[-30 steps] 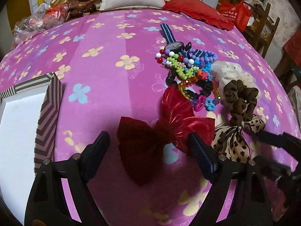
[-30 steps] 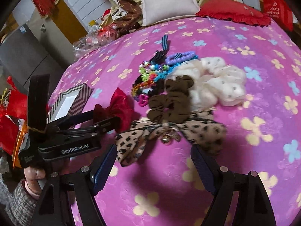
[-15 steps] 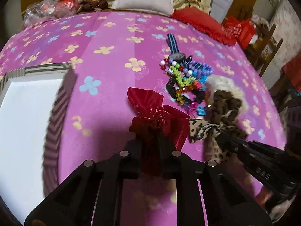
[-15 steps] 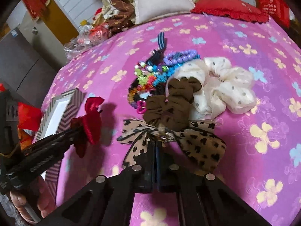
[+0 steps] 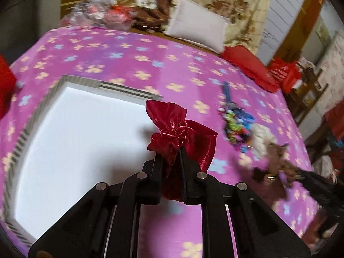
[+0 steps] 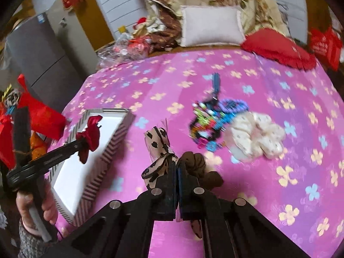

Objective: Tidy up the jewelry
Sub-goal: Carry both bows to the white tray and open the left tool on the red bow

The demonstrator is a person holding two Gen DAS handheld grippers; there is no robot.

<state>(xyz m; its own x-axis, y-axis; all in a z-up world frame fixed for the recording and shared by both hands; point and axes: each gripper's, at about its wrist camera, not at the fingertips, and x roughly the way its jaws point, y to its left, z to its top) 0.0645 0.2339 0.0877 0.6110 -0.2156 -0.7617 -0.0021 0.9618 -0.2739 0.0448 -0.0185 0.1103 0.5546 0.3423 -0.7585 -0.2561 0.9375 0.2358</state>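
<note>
Nearest the left wrist camera, the left gripper (image 5: 168,150) is clamped on a shiny red satin bow (image 5: 182,133), which stands up out of its jaws, lifted over the near right part of the striped-rimmed white box (image 5: 19,142). In the right wrist view, the right gripper (image 6: 176,165) is pinched tight on a leopard-print bow (image 6: 158,144), held clear of the bedspread with a brown scrunchie (image 6: 194,161) bunched against its right finger; whether the scrunchie is gripped too cannot be told. To the left there, a hand (image 6: 35,206) grips the handle of the left tool. Farther out on the pink flowered bedspread (image 6: 279,99) lie a cream dotted scrunchie (image 6: 255,135) and, touching it, a tangle of coloured bead bracelets (image 6: 211,120) with a blue striped strap. Beyond, a pale pillow (image 6: 209,26) and a red cushion (image 6: 277,47) rest at the bed's far edge.
</note>
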